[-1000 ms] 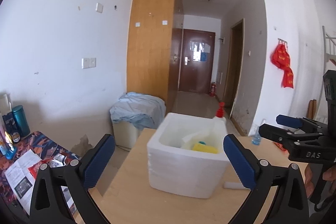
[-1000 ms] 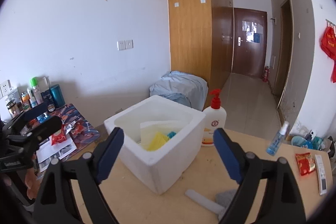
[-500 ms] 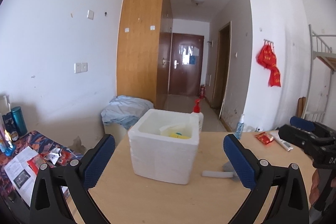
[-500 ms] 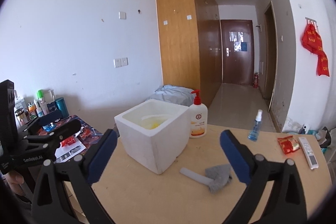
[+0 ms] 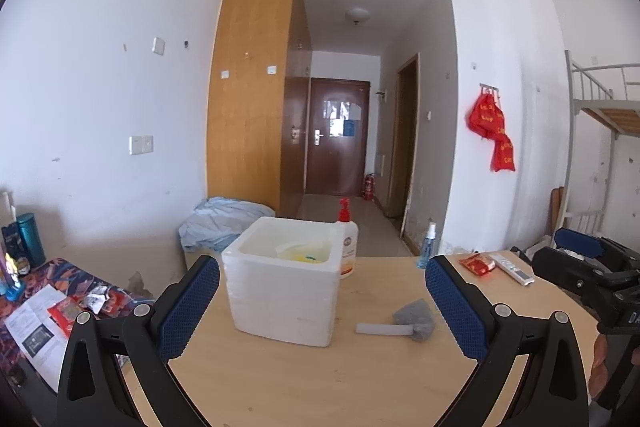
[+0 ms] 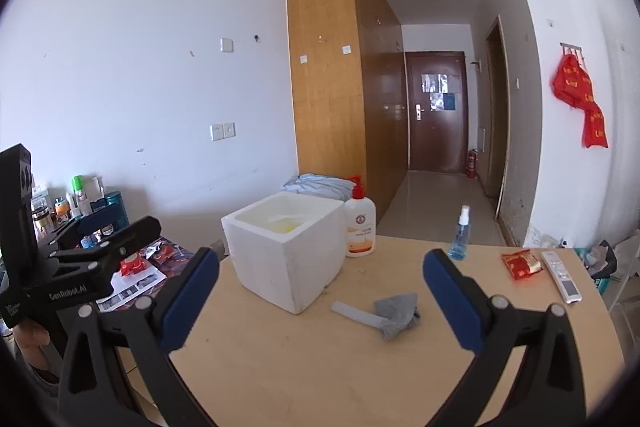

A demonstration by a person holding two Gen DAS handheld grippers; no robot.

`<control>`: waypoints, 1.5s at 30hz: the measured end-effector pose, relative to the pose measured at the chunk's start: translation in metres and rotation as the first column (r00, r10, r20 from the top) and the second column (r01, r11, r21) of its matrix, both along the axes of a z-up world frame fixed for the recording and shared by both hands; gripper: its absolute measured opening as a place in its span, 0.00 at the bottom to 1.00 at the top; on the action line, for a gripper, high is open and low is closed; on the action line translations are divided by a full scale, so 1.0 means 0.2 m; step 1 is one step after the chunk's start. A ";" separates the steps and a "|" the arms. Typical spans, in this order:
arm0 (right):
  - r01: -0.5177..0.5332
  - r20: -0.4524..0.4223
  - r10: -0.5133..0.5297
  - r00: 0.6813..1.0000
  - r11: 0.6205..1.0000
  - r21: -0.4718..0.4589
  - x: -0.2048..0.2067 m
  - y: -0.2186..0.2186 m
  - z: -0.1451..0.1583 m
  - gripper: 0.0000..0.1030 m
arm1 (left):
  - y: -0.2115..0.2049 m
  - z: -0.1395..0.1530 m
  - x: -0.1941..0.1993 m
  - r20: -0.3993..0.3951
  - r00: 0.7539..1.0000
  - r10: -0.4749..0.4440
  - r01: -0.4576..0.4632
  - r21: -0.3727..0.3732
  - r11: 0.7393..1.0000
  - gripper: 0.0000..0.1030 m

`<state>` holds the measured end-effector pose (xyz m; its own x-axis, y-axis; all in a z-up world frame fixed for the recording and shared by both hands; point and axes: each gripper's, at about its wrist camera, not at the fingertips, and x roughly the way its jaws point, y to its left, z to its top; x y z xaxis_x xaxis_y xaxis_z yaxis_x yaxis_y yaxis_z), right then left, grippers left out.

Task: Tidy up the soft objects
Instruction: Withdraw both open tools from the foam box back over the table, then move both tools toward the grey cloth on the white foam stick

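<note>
A white foam box [image 5: 280, 291] stands on the wooden table [image 5: 320, 387] with a yellow soft thing [image 5: 304, 258] and pale sheets inside. To its right lies a grey fluffy duster [image 5: 414, 319] with a pale handle. My left gripper [image 5: 320, 263] is open and empty, hanging back from the box. The right gripper [image 6: 320, 254] is also wide open and empty, short of the box [image 6: 288, 247] and the duster [image 6: 394, 311]. Each gripper shows at the edge of the other's view.
A pump lotion bottle [image 6: 360, 227] stands behind the box. A blue spray bottle [image 6: 460, 235], a red snack packet [image 6: 522, 263] and a remote [image 6: 562, 275] sit at the table's far right. A cluttered low side table [image 6: 132, 267] is on the left.
Both grippers have drawn back from the foam box, which now looks smaller and farther. The duster and the right-hand table items have come into view. The right jaws widened slightly.
</note>
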<state>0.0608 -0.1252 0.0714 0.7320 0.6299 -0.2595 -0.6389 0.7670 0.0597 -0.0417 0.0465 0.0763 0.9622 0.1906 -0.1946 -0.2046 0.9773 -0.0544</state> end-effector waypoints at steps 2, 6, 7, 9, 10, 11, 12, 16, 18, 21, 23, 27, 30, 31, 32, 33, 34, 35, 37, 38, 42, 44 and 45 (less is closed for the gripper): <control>0.006 0.003 -0.006 1.000 1.000 0.002 -0.01 -0.02 0.00 1.00 | -0.02 0.00 0.00 0.000 1.000 -0.002 0.002 0.002 1.000 1.00; 0.023 0.007 -0.023 1.000 1.000 0.019 -0.02 -0.06 -0.01 1.00 | -0.03 -0.03 0.00 0.018 1.000 -0.011 0.011 -0.008 1.000 1.00; 0.025 0.001 -0.025 1.000 0.999 0.030 -0.02 -0.08 -0.02 1.00 | -0.03 -0.04 0.01 0.023 1.000 -0.014 0.014 -0.013 1.000 1.00; 0.026 -0.012 -0.025 1.000 0.999 0.043 -0.01 -0.10 -0.04 1.00 | -0.03 -0.06 0.02 0.022 0.999 -0.035 0.036 -0.023 0.999 1.00; 0.031 -0.017 -0.030 0.999 0.998 0.049 0.00 -0.11 -0.05 1.00 | -0.04 -0.07 0.03 0.030 0.999 -0.044 0.045 -0.029 0.999 1.00; 0.036 -0.017 -0.035 0.999 0.998 0.050 0.00 -0.11 -0.06 1.00 | -0.04 -0.07 0.03 0.035 0.998 -0.051 0.052 -0.026 0.998 1.00; 0.042 -0.016 -0.041 0.999 0.998 0.050 0.01 -0.12 -0.07 1.00 | -0.04 -0.08 0.04 0.040 0.997 -0.059 0.060 -0.020 0.998 1.00; 0.062 -0.013 -0.061 0.998 0.996 0.067 0.02 -0.15 -0.09 1.00 | -0.08 -0.14 0.07 0.032 0.993 -0.111 0.112 -0.011 0.994 1.00; 0.072 -0.010 -0.071 0.997 0.996 0.062 0.02 -0.16 -0.12 1.00 | -0.09 -0.17 0.09 0.030 0.990 -0.140 0.141 -0.023 0.990 1.00; 0.089 -0.015 -0.089 0.996 0.995 0.051 0.02 -0.18 -0.16 1.00 | -0.11 -0.23 0.11 0.023 0.986 -0.164 0.165 -0.025 0.986 1.00; 0.111 -0.022 -0.110 0.994 0.993 0.045 0.02 -0.19 -0.19 1.00 | -0.13 -0.27 0.14 0.009 0.984 -0.178 0.178 -0.023 0.984 1.00; 0.142 -0.053 -0.141 0.989 0.990 0.024 0.05 -0.23 -0.26 1.00 | -0.15 -0.32 0.19 -0.006 0.978 -0.207 0.207 -0.014 0.978 1.00; 0.164 -0.076 -0.162 0.984 0.986 0.012 0.08 -0.25 -0.30 1.00 | -0.18 -0.35 0.22 -0.020 0.972 -0.236 0.236 -0.005 0.972 1.00; 0.167 -0.084 -0.166 0.983 0.986 0.008 0.09 -0.25 -0.30 1.00 | -0.19 -0.35 0.23 -0.021 0.970 -0.242 0.242 -0.005 0.970 1.00; 0.172 -0.088 -0.171 0.981 0.985 0.003 0.09 -0.25 -0.31 1.00 | -0.20 -0.36 0.23 -0.020 0.969 -0.246 0.246 -0.004 0.969 1.00; 0.176 -0.090 -0.175 0.980 0.984 0.001 0.10 -0.26 -0.32 1.00 | -0.21 -0.36 0.24 -0.021 0.969 -0.248 0.248 -0.004 0.969 1.00; 0.179 -0.094 -0.179 0.979 0.984 0.000 0.10 -0.26 -0.32 1.00 | -0.21 -0.37 0.25 -0.020 0.967 -0.253 0.253 -0.005 0.967 1.00; 0.180 -0.097 -0.179 0.979 0.984 0.003 0.10 -0.26 -0.32 1.00 | -0.21 -0.37 0.25 -0.019 0.966 -0.258 0.258 -0.006 0.966 1.00; 0.185 -0.098 -0.184 0.978 0.983 0.002 0.10 -0.27 -0.33 1.00 | -0.21 -0.38 0.26 -0.020 0.964 -0.267 0.267 -0.006 0.964 1.00; 0.189 -0.098 -0.188 0.977 0.982 0.002 0.10 -0.28 -0.34 1.00 | -0.21 -0.39 0.26 -0.018 0.963 -0.270 0.270 -0.005 0.963 1.00; 0.190 -0.128 -0.187 0.974 0.982 0.015 0.12 -0.29 -0.36 1.00 | -0.20 -0.39 0.30 -0.037 0.960 -0.278 0.278 -0.009 0.960 1.00; 0.197 -0.131 -0.194 0.972 0.980 0.011 0.13 -0.29 -0.36 1.00 | -0.21 -0.39 0.31 -0.046 0.957 -0.287 0.287 -0.009 0.958 1.00; 0.200 -0.130 -0.197 0.972 0.980 0.008 0.13 -0.28 -0.36 1.00 | -0.22 -0.39 0.32 -0.050 0.955 -0.291 0.291 -0.009 0.957 1.00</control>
<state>0.0864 -0.1819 -0.0005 0.8045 0.4817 -0.3476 -0.4603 0.8754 0.1479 0.0228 0.0034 -0.0025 0.9648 -0.0964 -0.2446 0.0860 0.9949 -0.0528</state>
